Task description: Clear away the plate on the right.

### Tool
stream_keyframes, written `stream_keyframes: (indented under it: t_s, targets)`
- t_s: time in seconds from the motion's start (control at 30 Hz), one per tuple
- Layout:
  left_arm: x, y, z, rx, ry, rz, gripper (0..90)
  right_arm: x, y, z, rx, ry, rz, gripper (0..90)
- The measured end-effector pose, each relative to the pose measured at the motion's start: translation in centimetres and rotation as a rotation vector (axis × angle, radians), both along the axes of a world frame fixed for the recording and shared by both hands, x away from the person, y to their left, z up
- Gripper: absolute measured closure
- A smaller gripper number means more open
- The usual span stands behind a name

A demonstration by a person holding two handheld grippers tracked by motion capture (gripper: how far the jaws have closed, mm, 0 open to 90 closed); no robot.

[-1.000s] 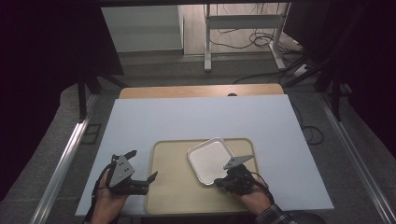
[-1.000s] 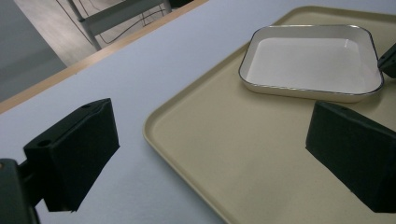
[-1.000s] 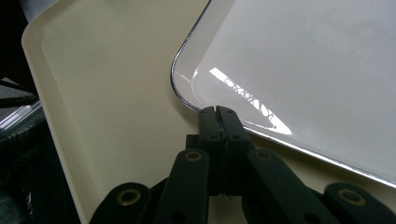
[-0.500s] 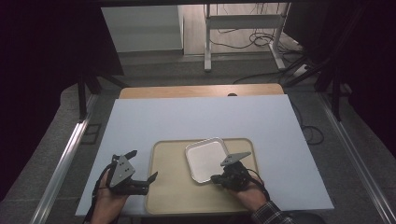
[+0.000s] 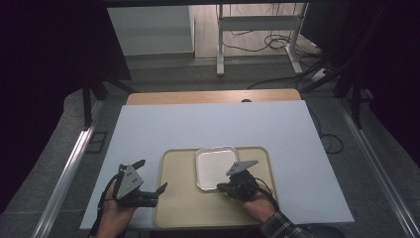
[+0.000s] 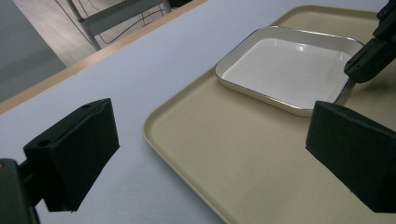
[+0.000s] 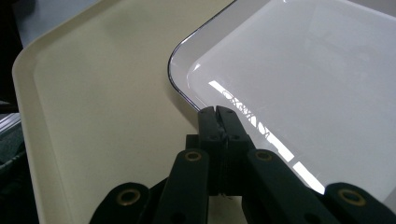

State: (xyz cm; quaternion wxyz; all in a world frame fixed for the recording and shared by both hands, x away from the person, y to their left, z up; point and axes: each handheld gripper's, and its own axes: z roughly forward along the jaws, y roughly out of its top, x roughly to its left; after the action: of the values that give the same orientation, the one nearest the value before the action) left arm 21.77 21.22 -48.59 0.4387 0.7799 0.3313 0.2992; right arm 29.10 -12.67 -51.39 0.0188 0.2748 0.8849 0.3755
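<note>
A white dish (image 5: 215,167) is set on the far part of a beige tray (image 5: 188,203), which lies on the white table (image 5: 208,124). In the right gripper view the right gripper (image 7: 218,113) is clenched on the dish's near rim, a grip not resolved from above. No writing can be read. The left gripper (image 6: 210,149) is held spread over the tray's left edge, grasping nothing.

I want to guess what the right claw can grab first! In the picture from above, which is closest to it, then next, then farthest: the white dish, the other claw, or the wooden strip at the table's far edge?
From the right gripper:
1. White dish: clamped at its near rim.
2. Left gripper: open, across the tan tray, at its left edge.
3. Wooden strip: along the table's far edge.
</note>
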Motion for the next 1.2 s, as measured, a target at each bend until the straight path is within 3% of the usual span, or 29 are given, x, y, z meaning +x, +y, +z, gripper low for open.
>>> stream_keyframes:
  t_s: [0.17, 0.4, 1.2]
  targets:
    - [0.0, 0.0, 0.0, 0.0, -0.001, 0.0, 2.1, 0.1, 0.5, -0.1, -0.013, -0.024, 0.005, 89.8]
    - [0.0, 0.0, 0.1, 0.004, -0.002, -0.002, 2.1, 0.0, 0.7, -0.1, -0.019, -0.021, 0.008, 88.4]
    - [0.1, -0.1, -0.1, -0.03, 0.015, -0.015, 2.1, 0.3, -1.0, 1.7, 0.047, -0.052, -0.043, 72.3]
